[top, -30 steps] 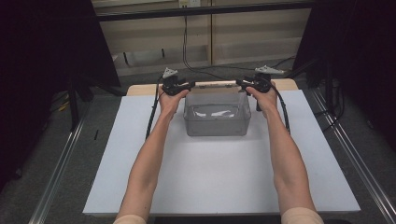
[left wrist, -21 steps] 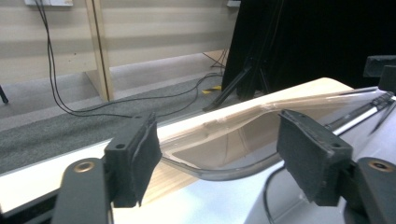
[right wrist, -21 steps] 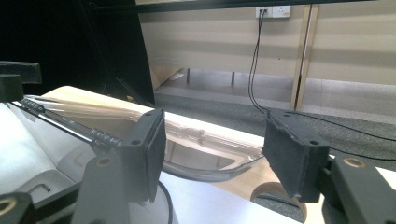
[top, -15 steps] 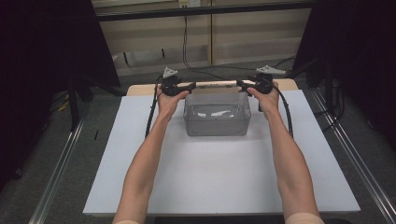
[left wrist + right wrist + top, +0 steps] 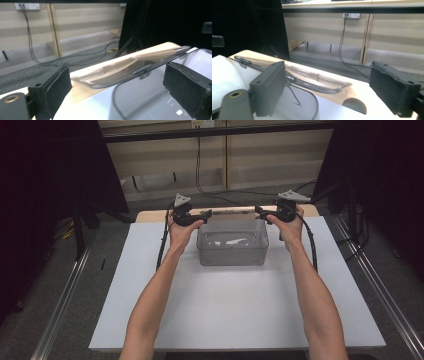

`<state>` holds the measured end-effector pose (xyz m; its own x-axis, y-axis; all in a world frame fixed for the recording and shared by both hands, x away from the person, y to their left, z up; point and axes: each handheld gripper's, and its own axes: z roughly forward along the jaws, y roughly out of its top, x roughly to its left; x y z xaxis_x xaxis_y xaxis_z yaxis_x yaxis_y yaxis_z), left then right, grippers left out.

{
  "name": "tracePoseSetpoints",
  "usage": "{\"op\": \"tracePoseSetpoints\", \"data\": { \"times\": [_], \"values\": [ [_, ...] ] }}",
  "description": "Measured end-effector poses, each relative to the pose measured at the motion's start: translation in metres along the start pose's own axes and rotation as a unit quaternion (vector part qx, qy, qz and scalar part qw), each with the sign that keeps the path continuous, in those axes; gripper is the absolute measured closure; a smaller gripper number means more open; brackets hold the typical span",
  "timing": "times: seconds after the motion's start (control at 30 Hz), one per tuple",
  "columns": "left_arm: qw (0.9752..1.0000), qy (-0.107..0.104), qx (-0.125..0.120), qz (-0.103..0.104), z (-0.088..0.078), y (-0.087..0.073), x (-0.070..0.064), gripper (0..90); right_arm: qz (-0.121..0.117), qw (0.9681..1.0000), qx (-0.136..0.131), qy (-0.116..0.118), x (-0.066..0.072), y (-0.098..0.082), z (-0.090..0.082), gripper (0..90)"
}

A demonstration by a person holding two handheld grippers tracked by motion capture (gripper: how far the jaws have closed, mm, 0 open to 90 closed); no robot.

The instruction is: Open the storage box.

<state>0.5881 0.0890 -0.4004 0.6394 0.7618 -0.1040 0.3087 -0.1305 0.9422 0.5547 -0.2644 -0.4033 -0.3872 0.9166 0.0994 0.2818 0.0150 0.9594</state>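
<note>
High view: a clear, flat plastic lid lies on the table at its far edge, on the bare wooden strip beyond the white sheet, just behind the open, clear plastic rectangular bin it seems to belong to. The bin sits on the white sheet near the far edge, with something pale inside that is too blurred to name.

The left gripper and the right gripper flank the lid's two ends. Both have just been opening; in the left gripper view the black pads stand wide apart with the lid's end ahead of them and untouched, and the right gripper view shows the same, the lid lying free beyond its jaws. Both are released and hold nothing.

The step in hand looks like letting go of the set-down lid. To do it well, draw both grippers outward and upward evenly, so neither pad catches the rim and drags the lid off the far edge.
</note>
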Motion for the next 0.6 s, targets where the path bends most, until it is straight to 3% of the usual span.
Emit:
{"op": "tracePoseSetpoints", "data": {
  "times": [0.07, 0.17, 0.4, 0.6],
  "values": [
    [1.0000, 0.000, -0.001, 0.003, -0.003, 0.000, -0.003, 6.3, 0.001, 1.0000, -0.005, 0.000, 0.003, 0.002, -0.001, 7.9],
    [0.9998, -0.001, -0.012, -0.015, -0.010, -0.004, -0.007, 4.1, 0.012, 0.9998, -0.018, 0.006, 0.006, 0.004, -0.006, 5.4],
    [0.9996, -0.009, -0.015, -0.023, -0.029, -0.016, -0.012, 2.9, -0.011, 0.9998, -0.016, -0.006, 0.017, 0.002, -0.020, 1.6],
    [0.9997, 0.003, -0.022, -0.009, -0.046, -0.016, -0.013, 2.5, -0.022, 0.9992, -0.030, -0.016, 0.029, 0.001, -0.032, 0.0]
  ]
}}
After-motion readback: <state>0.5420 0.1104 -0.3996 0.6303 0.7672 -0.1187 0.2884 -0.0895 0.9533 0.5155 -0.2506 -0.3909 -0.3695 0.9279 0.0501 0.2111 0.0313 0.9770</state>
